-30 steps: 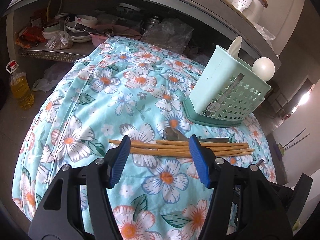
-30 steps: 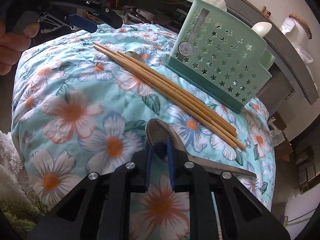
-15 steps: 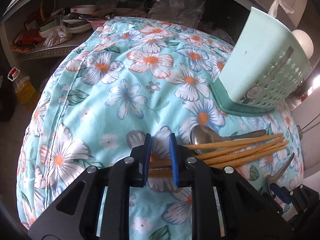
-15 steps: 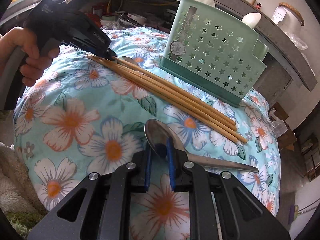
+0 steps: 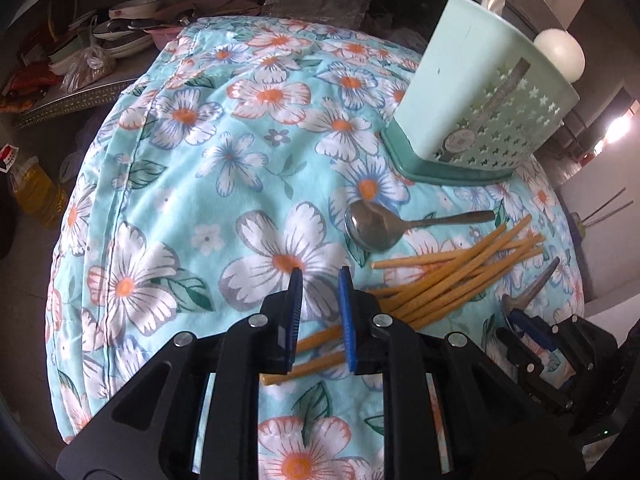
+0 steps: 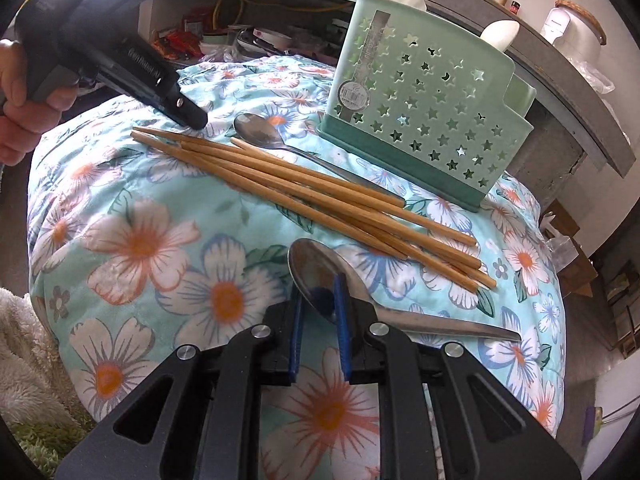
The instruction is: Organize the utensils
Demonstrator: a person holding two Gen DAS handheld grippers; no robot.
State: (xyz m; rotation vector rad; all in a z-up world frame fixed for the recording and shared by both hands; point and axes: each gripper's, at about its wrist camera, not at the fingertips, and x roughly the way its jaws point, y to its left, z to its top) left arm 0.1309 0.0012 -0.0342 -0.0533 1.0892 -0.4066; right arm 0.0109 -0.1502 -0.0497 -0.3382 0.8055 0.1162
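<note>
Pickup stage: left gripper is clamped on the chopsticks at lower centre, right gripper pinches a spoon. Next, lift both into the caddy.

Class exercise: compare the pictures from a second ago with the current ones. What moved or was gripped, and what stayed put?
The left gripper went from open above the chopsticks to closed on their near ends, and the bundle, neat before, now lies fanned out. Unchanged: the right gripper still clamps the near spoon; the far spoon and the green utensil holder sit where they were on the floral cloth.
</note>
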